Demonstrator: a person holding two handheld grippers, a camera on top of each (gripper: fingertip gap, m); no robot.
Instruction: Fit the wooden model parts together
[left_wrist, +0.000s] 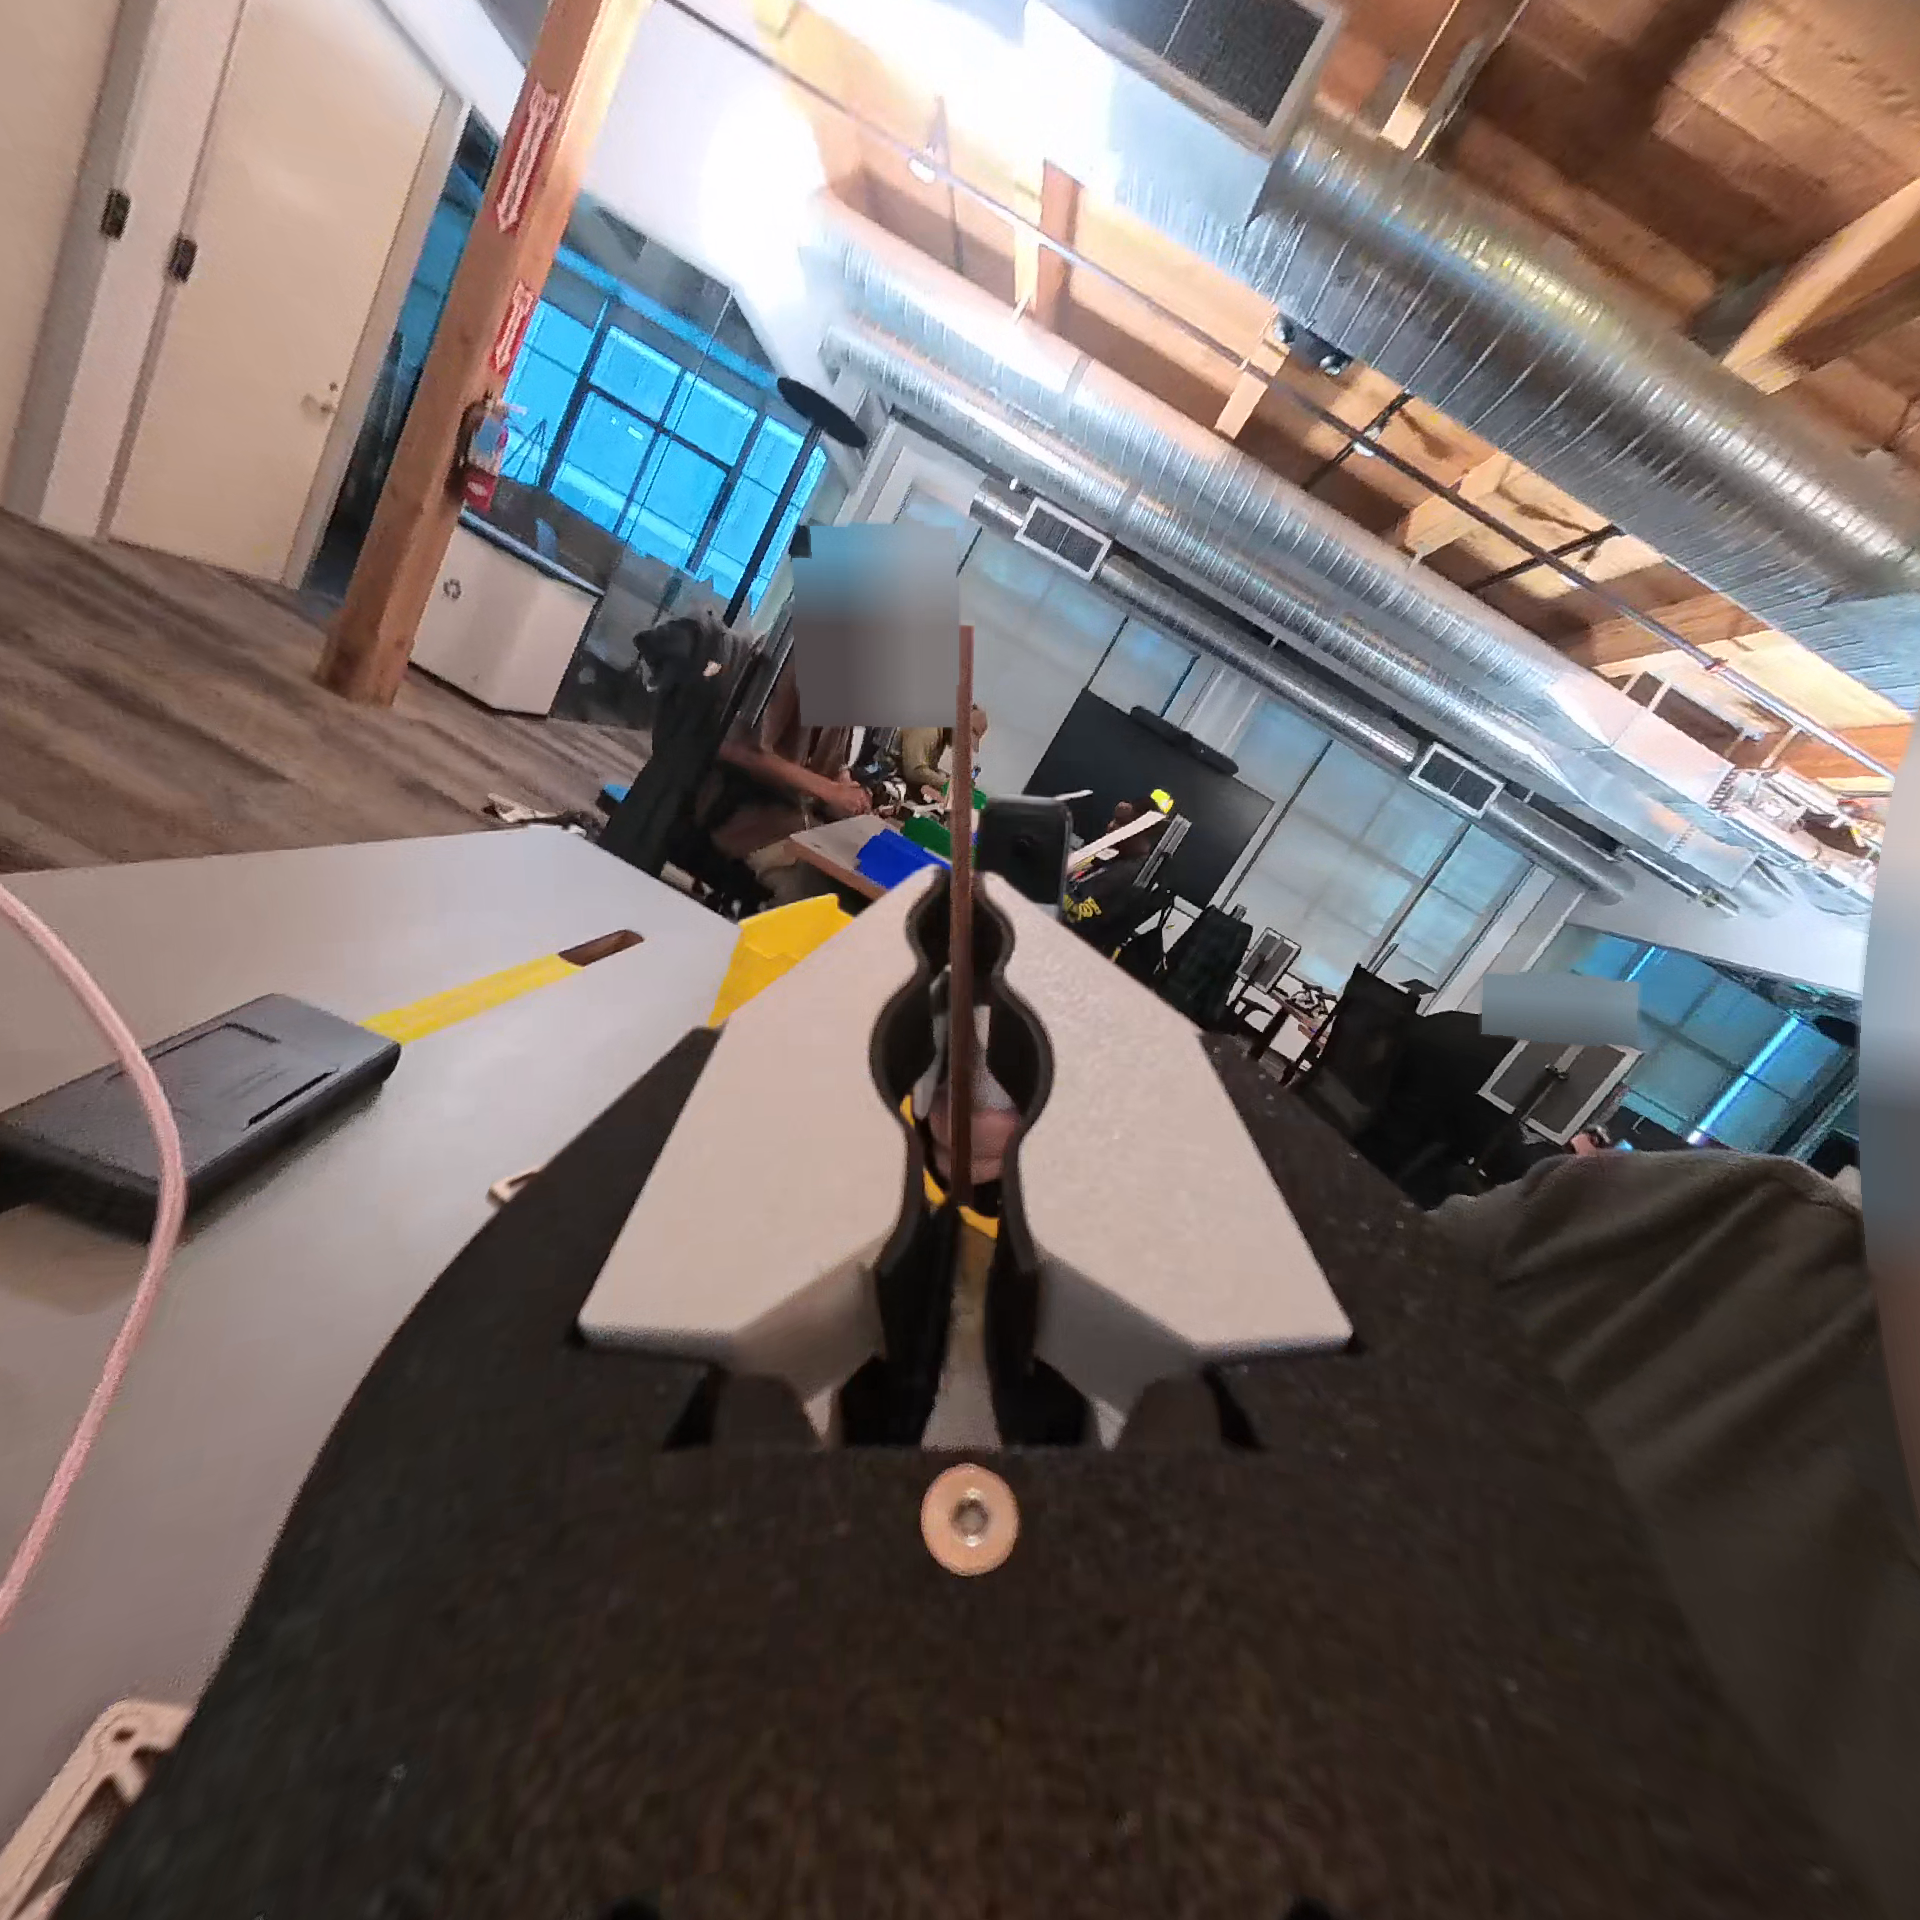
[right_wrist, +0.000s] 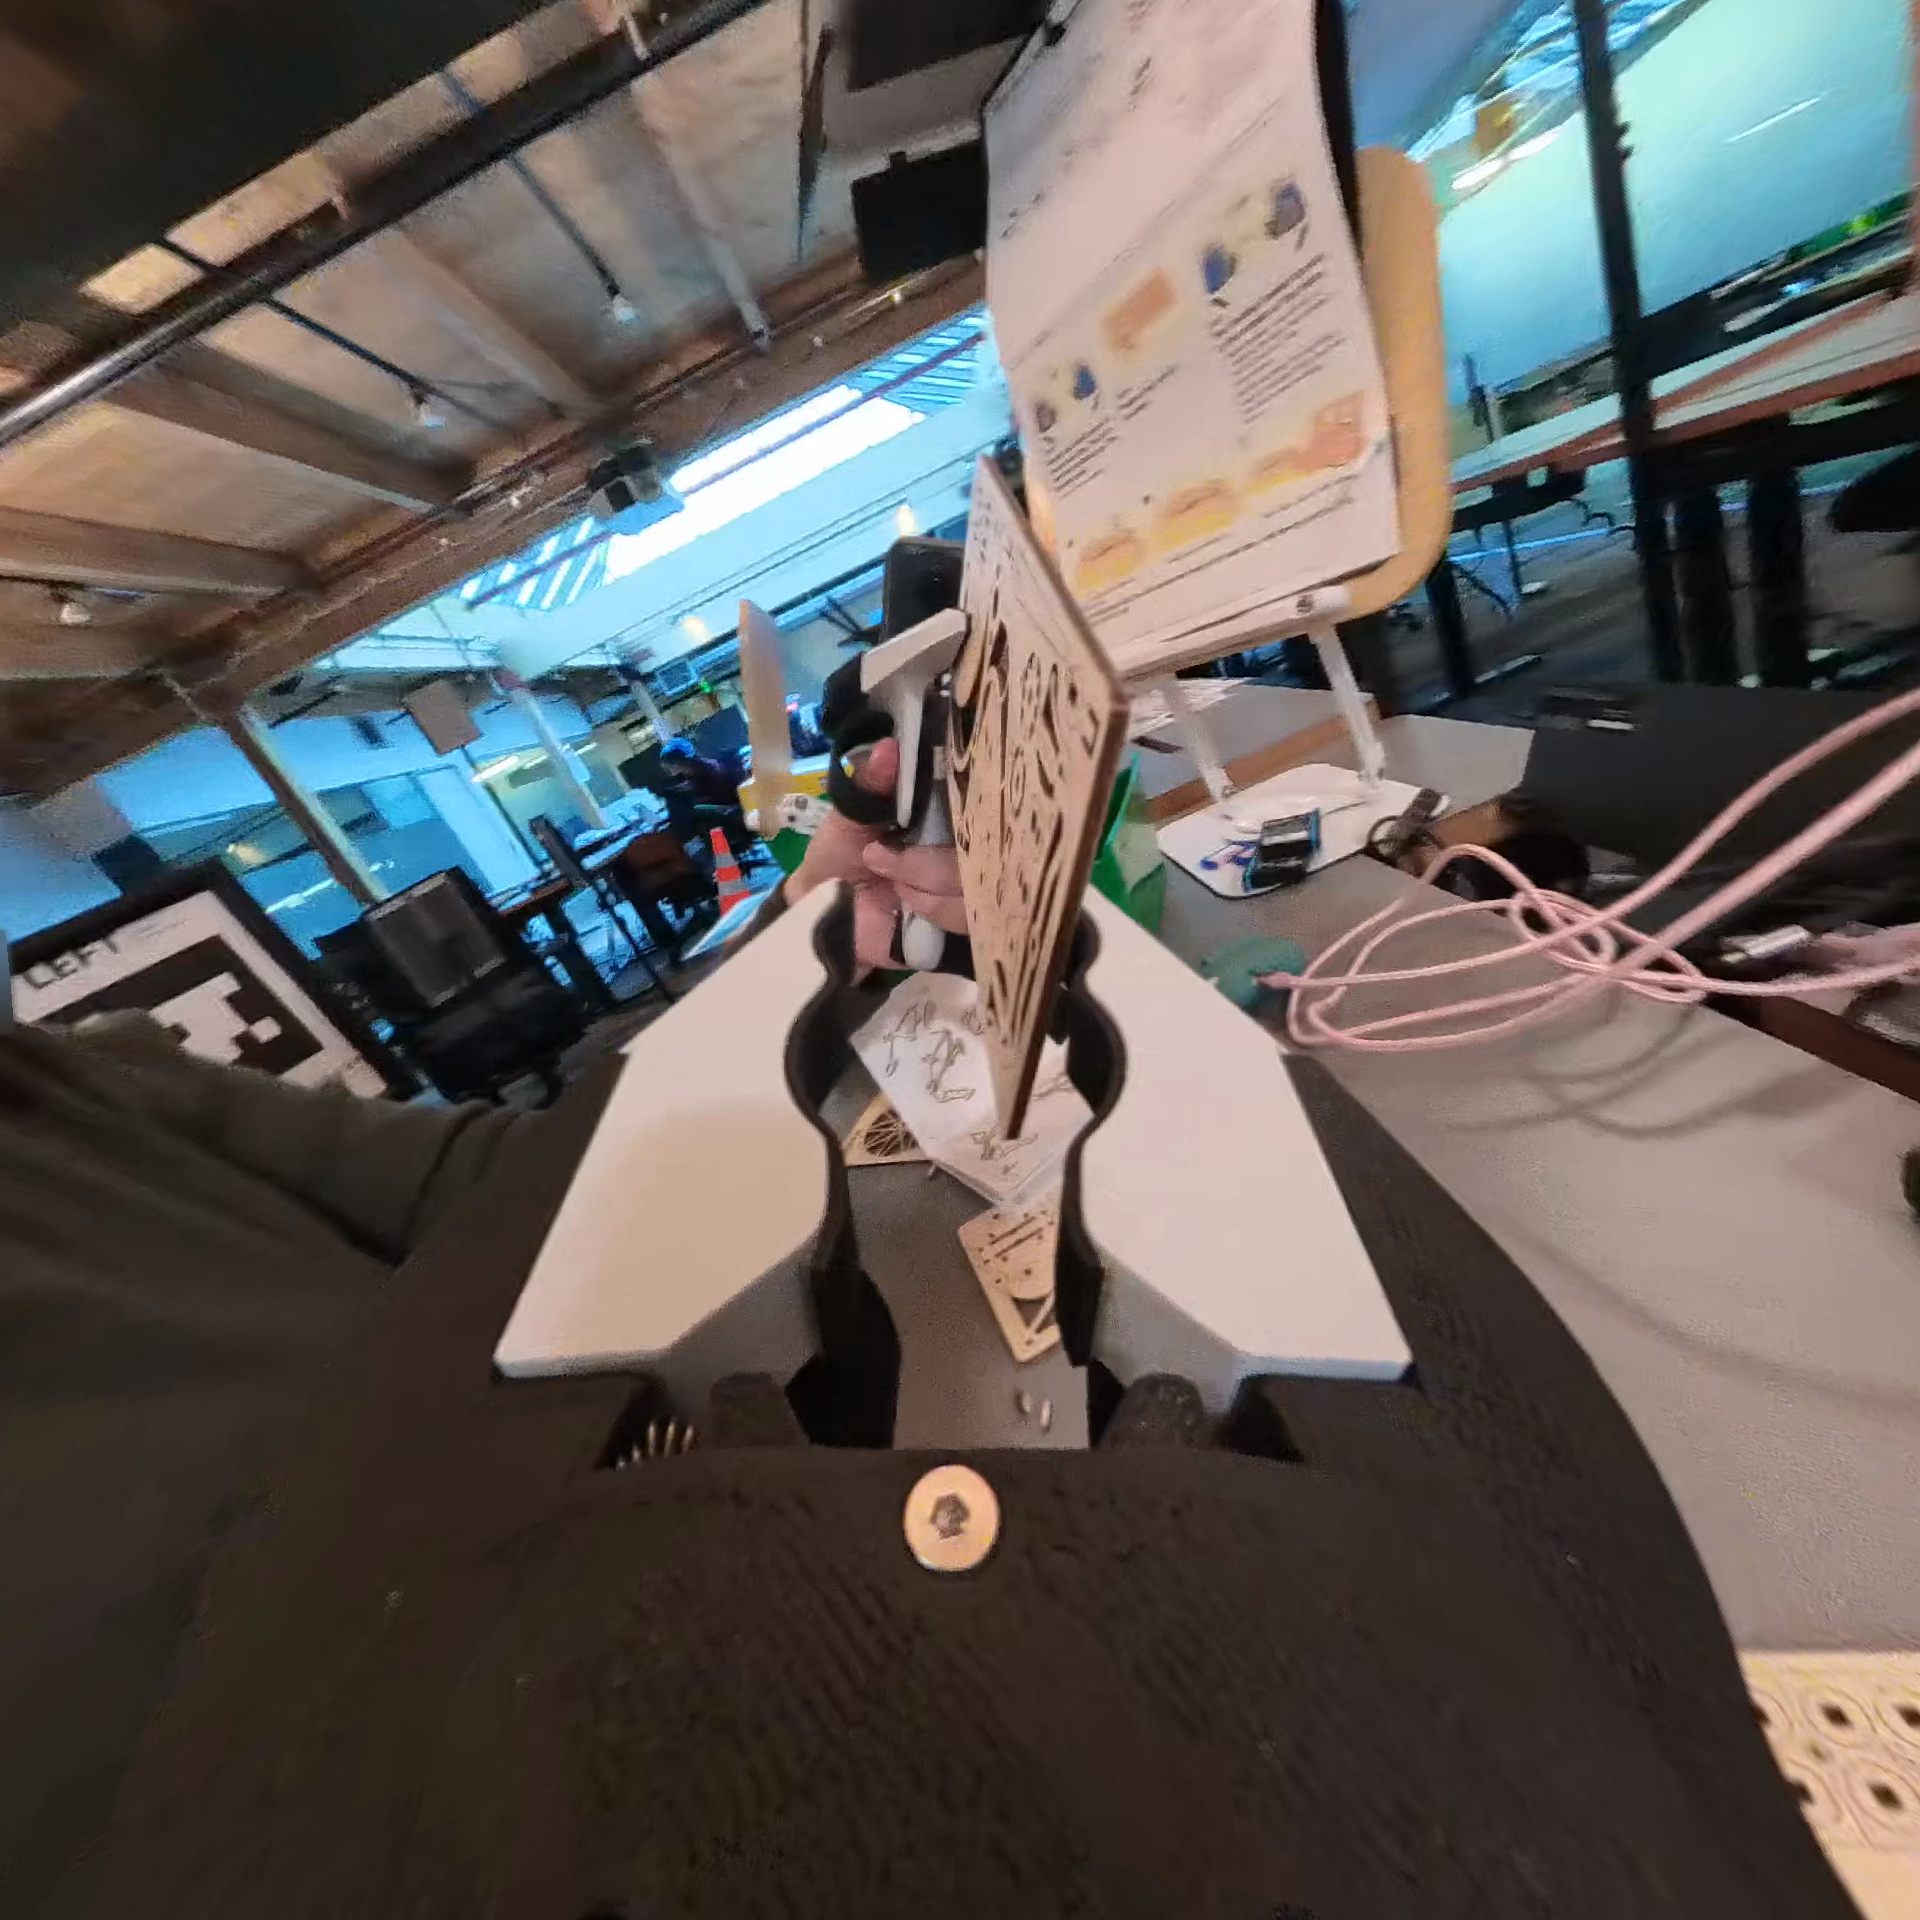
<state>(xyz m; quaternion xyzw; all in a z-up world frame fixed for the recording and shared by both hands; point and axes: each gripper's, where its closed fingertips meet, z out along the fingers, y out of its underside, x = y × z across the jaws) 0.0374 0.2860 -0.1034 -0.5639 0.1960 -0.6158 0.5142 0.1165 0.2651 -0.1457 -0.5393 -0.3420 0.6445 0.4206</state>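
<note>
Plywood parts sheet (left_wrist: 964, 914), seen edge-on toward 12 o'clock, was clenched in the left tongs (left_wrist: 961, 904), probably presenting pieces; right tongs (right_wrist: 956, 997) stood released around its lower edge.

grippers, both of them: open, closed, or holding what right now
Left gripper: closed on the thin laser-cut wooden sheet, seen edge-on.
Right gripper: open, holding nothing; the same sheet stands between its fingers.
</note>
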